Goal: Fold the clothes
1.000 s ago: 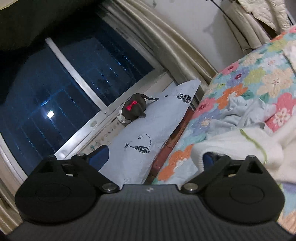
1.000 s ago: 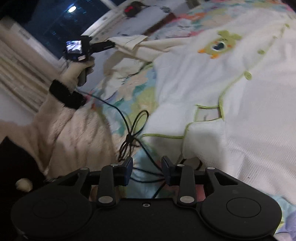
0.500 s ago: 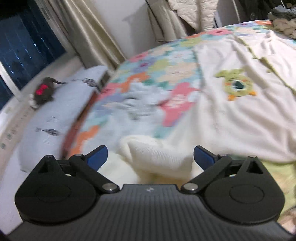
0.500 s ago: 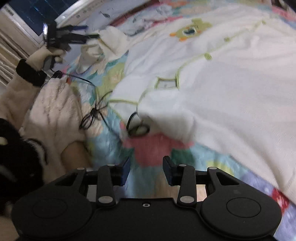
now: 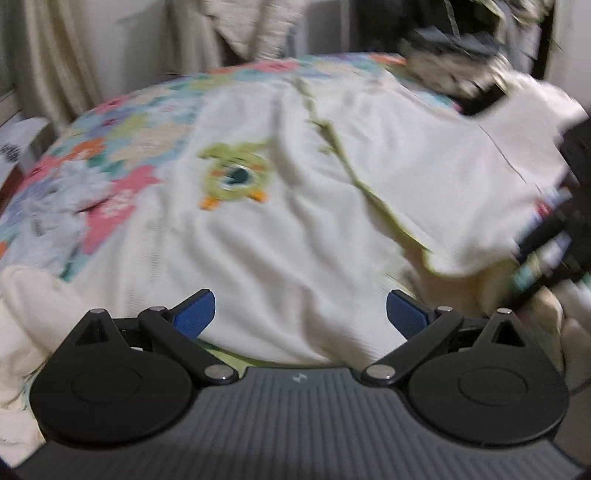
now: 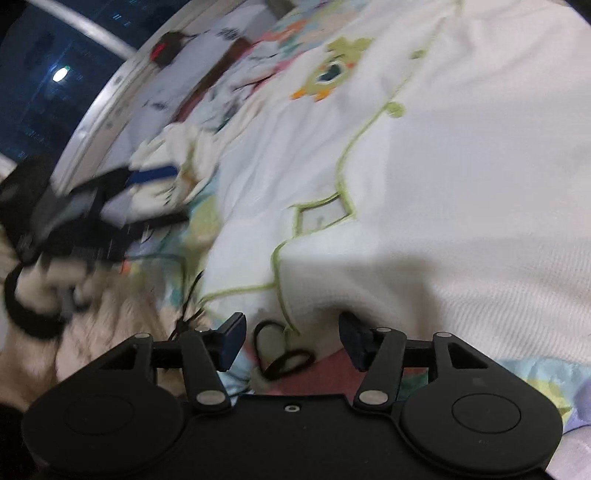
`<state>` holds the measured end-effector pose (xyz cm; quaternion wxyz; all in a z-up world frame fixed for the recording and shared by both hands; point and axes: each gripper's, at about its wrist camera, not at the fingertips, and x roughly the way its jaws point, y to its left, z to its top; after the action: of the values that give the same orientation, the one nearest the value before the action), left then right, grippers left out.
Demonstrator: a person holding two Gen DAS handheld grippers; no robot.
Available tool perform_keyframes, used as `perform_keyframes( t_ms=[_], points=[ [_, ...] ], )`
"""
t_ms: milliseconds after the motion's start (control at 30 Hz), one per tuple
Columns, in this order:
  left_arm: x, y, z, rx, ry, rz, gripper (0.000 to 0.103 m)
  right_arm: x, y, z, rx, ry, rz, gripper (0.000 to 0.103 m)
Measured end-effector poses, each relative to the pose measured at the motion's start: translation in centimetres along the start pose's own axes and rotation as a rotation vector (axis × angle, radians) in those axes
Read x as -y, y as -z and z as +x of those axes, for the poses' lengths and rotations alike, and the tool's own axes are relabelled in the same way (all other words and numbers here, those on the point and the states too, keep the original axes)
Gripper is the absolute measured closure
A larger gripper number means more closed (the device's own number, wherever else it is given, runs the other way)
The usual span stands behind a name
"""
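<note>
The work surface is a bed under a floral bedspread [image 5: 122, 155] in pink, orange, green and blue patches. Cream curtains [image 5: 51, 55] hang at the left of the left wrist view, with pale fabric [image 5: 255, 29] draped on the wall behind the bed and a blurred heap of dark and pale clothing [image 5: 454, 62] at the far right edge of the mattress.

A white garment [image 5: 295, 206] with lime-green piping and an embroidered green creature [image 5: 236, 177] lies spread across the bedspread, front side up.

The left gripper [image 5: 301, 314] stands wide open over the garment's near edge, its blue pads apart with cloth lying between them but not clamped.

The right wrist view alone shows a dark window [image 6: 44, 81] with one point of light, a white sill, a small dark toy [image 6: 166, 46] with a red bow, a pocket outline [image 6: 321, 214] on the garment, and black cable loops [image 6: 280, 354] on the bedspread. The right gripper [image 6: 293, 338] is open, straddling the garment's hem and the cable, gripping nothing
</note>
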<state>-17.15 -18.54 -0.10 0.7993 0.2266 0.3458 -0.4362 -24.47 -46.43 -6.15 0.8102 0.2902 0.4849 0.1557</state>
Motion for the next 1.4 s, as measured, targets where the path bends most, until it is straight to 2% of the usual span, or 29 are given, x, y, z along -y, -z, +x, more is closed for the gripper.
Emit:
perform_keyframes(
  t_ms=[67, 133, 167, 200, 233, 300, 400, 500, 600, 800, 900, 933, 967, 1000, 1067, 1133, 1200, 1300, 1333, 1367, 1400],
  points=[
    [1.4, 0.1, 0.3, -0.004, 0.032, 0.028, 0.002, 0.8, -0.5, 0.3, 0.011, 0.003, 0.062, 0.043],
    [2.4, 0.0, 0.4, 0.007, 0.065, 0.051, 0.002, 1.4, -0.8, 0.6, 0.02, 0.009, 0.096, 0.059],
    [2.8, 0.0, 0.3, 0.011, 0.073, 0.058, 0.002, 1.3, -0.8, 0.8, 0.014, 0.022, 0.081, 0.077],
    [3.1, 0.0, 0.3, 0.011, 0.075, 0.062, 0.002, 1.1, -0.8, 1.0, 0.006, 0.037, 0.061, 0.09],
    [3.2, 0.0, 0.3, 0.009, 0.068, 0.067, 0.002, 1.0, -0.8, 1.2, -0.002, 0.051, 0.042, 0.093],
    [3.0, -0.1, 0.4, 0.0, 0.031, 0.073, 0.002, -0.3, -0.3, 1.7, -0.085, 0.1, -0.058, 0.096],
    [1.5, -0.2, 0.2, -0.005, -0.012, 0.045, 0.002, -1.7, 1.2, 2.4, -0.235, 0.109, -0.136, 0.097],
    [-0.4, -0.1, 0.2, -0.011, -0.1, 0.013, 0.002, -2.3, 1.8, 2.3, -0.322, 0.116, -0.181, 0.097],
    [-2.3, 0.1, 0.3, -0.017, -0.198, -0.019, 0.002, -3.1, 1.5, 2.6, -0.357, 0.117, -0.243, 0.097],
    [-6.2, 0.3, 0.4, -0.03, -0.396, -0.083, 0.002, -7.1, 2.0, 3.1, -0.399, 0.207, -0.577, 0.09],
    [-8.2, 0.5, 0.3, -0.034, -0.501, -0.106, 0.0, -8.0, 0.5, 1.9, -0.347, 0.161, -0.591, 0.088],
    [-8.9, 0.5, 0.1, -0.028, -0.55, -0.095, 0.0, -7.9, -0.2, 1.1, -0.314, 0.121, -0.56, 0.081],
    [-9.6, 0.6, 0.0, -0.025, -0.598, -0.08, 0.0, -7.5, -0.5, 0.4, -0.285, 0.081, -0.529, 0.063],
    [-10.2, 0.6, -0.1, -0.025, -0.637, -0.061, 0.0, -7.2, -0.8, -0.3, -0.244, 0.044, -0.493, 0.058],
    [-11.5, 0.8, -0.2, -0.025, -0.692, -0.029, 0.0, -6.5, -1.4, -1.2, -0.185, -0.043, -0.416, 0.058],
    [-12.7, 1.1, 0.1, -0.024, -0.698, -0.022, 0.0, -6.1, -1.8, -1.6, -0.127, -0.097, -0.364, 0.058],
    [-13.7, 1.5, 0.9, -0.043, -0.673, -0.048, 0.0, -5.7, -2.3, -1.4, -0.065, -0.046, -0.352, 0.057],
    [-15.4, 2.1, 3.0, -0.104, -0.641, -0.106, 0.0, -4.6, -3.0, 1.0, 0.017, 0.028, -0.327, 0.056],
    [-15.9, 2.3, 3.4, -0.113, -0.63, -0.117, 0.011, -4.1, -3.0, 2.3, 0.017, 0.041, -0.315, 0.056],
    [-16.2, 2.4, 3.6, -0.106, -0.618, -0.119, 0.046, -3.6, -2.8, 4.4, -0.031, 0.057, -0.306, 0.056],
    [-16.6, 2.3, 3.6, -0.097, -0.599, -0.132, 0.063, -3.1, -2.6, 6.6, -0.085, 0.073, -0.298, 0.055]
  ],
)
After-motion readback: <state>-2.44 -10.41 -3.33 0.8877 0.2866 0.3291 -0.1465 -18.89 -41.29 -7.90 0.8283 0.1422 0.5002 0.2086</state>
